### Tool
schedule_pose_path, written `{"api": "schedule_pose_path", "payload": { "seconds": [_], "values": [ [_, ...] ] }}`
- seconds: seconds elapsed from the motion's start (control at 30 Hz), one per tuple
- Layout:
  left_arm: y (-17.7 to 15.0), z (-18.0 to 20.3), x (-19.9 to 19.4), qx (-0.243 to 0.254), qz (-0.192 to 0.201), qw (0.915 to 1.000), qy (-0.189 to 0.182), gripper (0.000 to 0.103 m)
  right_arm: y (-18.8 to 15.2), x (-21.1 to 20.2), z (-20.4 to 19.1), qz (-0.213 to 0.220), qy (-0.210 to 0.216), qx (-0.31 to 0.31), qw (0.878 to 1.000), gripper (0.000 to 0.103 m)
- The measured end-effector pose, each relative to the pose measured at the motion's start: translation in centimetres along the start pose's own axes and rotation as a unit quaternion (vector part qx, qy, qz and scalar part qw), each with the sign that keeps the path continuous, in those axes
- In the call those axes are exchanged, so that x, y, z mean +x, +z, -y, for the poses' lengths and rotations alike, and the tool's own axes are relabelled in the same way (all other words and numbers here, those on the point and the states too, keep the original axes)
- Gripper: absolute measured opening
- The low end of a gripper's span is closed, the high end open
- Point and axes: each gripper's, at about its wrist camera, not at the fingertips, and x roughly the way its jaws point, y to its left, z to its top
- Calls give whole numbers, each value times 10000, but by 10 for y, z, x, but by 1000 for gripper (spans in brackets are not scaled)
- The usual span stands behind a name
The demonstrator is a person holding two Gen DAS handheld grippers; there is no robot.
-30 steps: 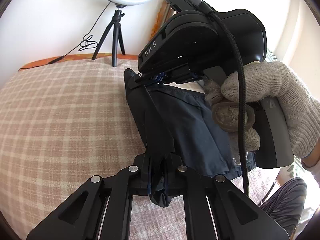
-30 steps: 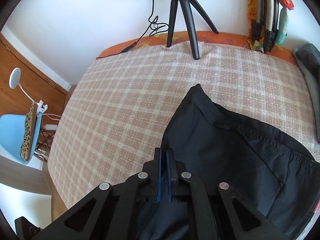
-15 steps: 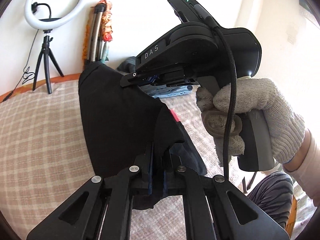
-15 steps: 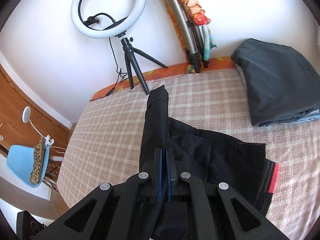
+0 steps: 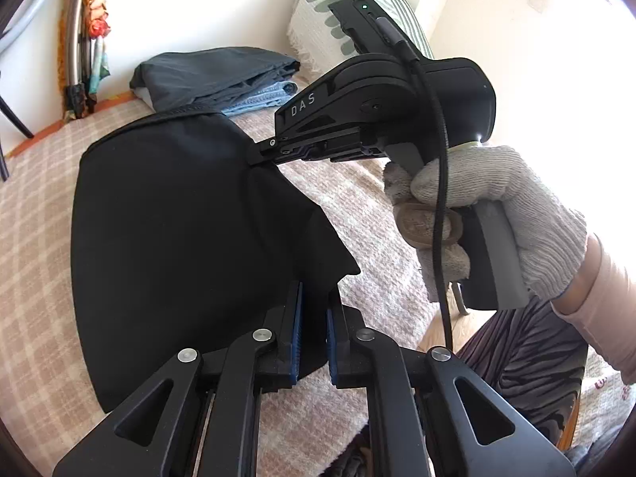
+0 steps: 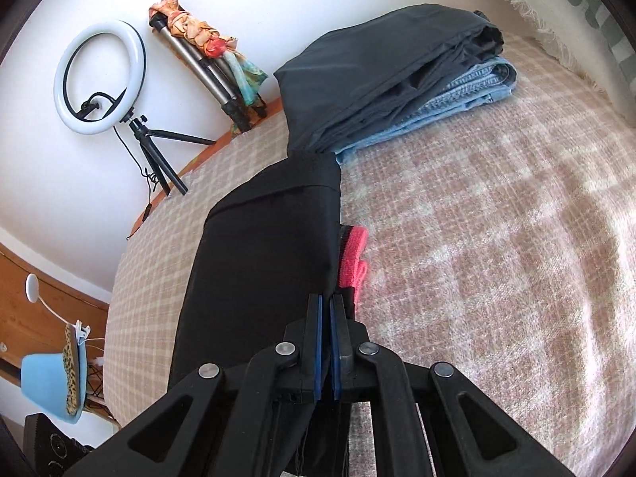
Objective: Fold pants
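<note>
Black pants (image 5: 179, 238) hang lifted over the plaid bed (image 5: 35, 206), stretched between both grippers. My left gripper (image 5: 314, 334) has a fold of the black cloth between its blue pads; its jaws are opening slightly and still hold the cloth. In the left wrist view my right gripper (image 5: 260, 153), in a gloved hand (image 5: 497, 206), pinches the far corner. In its own view the right gripper (image 6: 326, 338) is shut on the pants (image 6: 270, 278). The lifted black layer drapes over a red waistband (image 6: 351, 258) lying on the bed.
A stack of folded clothes (image 6: 377, 79), dark grey on blue denim, lies at the bed's far edge just beyond the pants. A ring light on a tripod (image 6: 99, 75) and a bundled tripod (image 6: 214, 63) stand by the wall. A fringed pillow (image 5: 330, 12) sits at the right.
Both grippers have swept sideways across the bed with the black cloth, toward the folded stack. The lifted layer now covers most of the pants, leaving the red waistband at its edge.
</note>
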Motion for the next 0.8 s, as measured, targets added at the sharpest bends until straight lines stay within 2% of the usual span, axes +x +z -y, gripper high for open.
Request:
{"api": "schedule_pose_path", "payload": {
  "seconds": [0.13, 0.2, 0.3, 0.43, 0.57, 0.67, 0.73, 0.77, 0.8],
  "values": [
    [-9, 6, -21, 146, 77, 9999, -12, 20, -1, 4, 9, -15, -21, -18, 10000, 1],
    [-10, 1, -32, 161, 223, 9996, 118, 23, 0, 6, 9, -23, -78, -88, 9999, 1],
    [-5, -21, -39, -97, 353, 9989, 295, 23, 1, 6, 7, -1, -180, -218, 9996, 1],
    [8, -55, -39, -409, 455, 9956, 713, 23, -4, 4, 4, 58, -388, -439, 9983, 2],
    [17, -83, -34, -768, 405, 9927, 838, 23, -12, -2, -6, 178, -874, -916, 9918, 11],
    [21, -101, -22, -838, 309, 9908, 1020, 23, -19, -11, -12, 378, -1033, -1229, 9863, 39],
    [23, -112, -14, -958, 243, 9897, 1039, 23, -22, -16, -16, 447, -1033, -1396, 9838, 43],
    [23, -116, -12, -1026, 220, 9890, 1040, 23, -23, -15, -16, 398, -1009, -1438, 9836, 53],
    [23, -121, -10, -1119, 175, 9887, 985, 23, -23, -14, -15, 355, -973, -1440, 9841, 69]
  ]
}}
